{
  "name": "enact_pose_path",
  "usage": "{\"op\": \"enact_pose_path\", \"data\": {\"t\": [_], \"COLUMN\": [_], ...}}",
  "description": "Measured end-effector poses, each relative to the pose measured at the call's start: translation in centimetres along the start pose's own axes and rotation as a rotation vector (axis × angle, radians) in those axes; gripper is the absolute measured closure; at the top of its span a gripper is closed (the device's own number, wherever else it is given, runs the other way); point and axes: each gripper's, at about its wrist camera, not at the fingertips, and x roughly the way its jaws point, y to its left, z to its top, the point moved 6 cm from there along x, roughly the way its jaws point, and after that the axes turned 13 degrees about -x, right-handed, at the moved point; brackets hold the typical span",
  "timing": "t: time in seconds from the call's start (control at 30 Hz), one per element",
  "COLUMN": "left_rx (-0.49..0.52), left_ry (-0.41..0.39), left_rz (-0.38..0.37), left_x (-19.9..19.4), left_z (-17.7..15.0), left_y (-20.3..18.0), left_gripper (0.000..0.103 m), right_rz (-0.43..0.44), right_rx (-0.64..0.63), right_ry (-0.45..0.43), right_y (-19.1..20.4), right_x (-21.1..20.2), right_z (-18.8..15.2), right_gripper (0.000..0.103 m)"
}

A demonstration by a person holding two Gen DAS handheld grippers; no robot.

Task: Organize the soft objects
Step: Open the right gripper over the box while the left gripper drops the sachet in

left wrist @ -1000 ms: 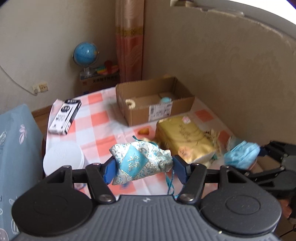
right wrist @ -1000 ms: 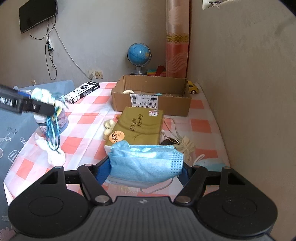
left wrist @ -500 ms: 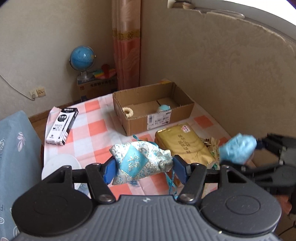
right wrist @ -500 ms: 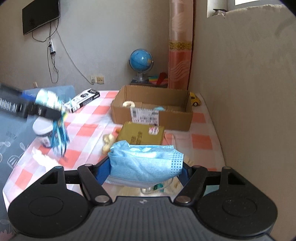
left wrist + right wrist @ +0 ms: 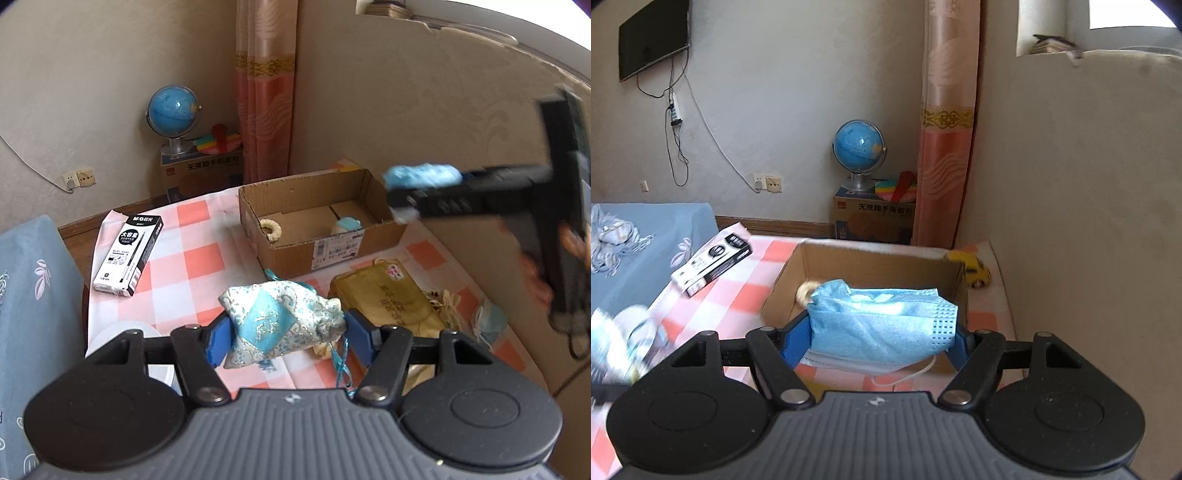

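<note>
The right gripper [image 5: 882,332] is clamped on a light blue pleated face mask [image 5: 882,325] and holds it just in front of the open brown cardboard box [image 5: 321,221], over its near wall. To do this step well, I think the mask should go a little further, past the near wall and over the bare floor of the box, before the jaws let go, because its white ear loop [image 5: 905,374] hangs down and could catch on the rim. The left gripper [image 5: 286,332] is clamped on a blue and white patterned cloth pouch [image 5: 280,323], above the checked tablecloth [image 5: 192,258] and well short of the box. The beige wall [image 5: 424,129] stands close on the right, so free room is mainly to the left.
</note>
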Motion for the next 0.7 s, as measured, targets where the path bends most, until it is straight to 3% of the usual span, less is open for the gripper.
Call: {"op": "enact_pose_path", "data": {"t": [0.2, 0.37, 0.7], "left_rx": [-0.004, 0.004, 0.049], "left_ry": [0.003, 0.009, 0.001], "left_rz": [0.007, 0.018, 0.015], "left_x": [1.3, 2.7, 4.2], "left_z": [1.1, 2.2, 4.4], "left_y": [0.2, 0.0, -2.1], "left_gripper": [0.040, 0.040, 0.040], "right_rz": [0.001, 0.004, -0.008], "right_rx": [0.009, 0.015, 0.028], "right_ry": [0.033, 0.066, 0.072], "right_y": [-1.9, -3.1, -3.1], "right_x": [5.7, 10.1, 8.0], "right_z": [3.4, 4.9, 2.1], "right_gripper": [0.026, 0.002, 0.000]}}
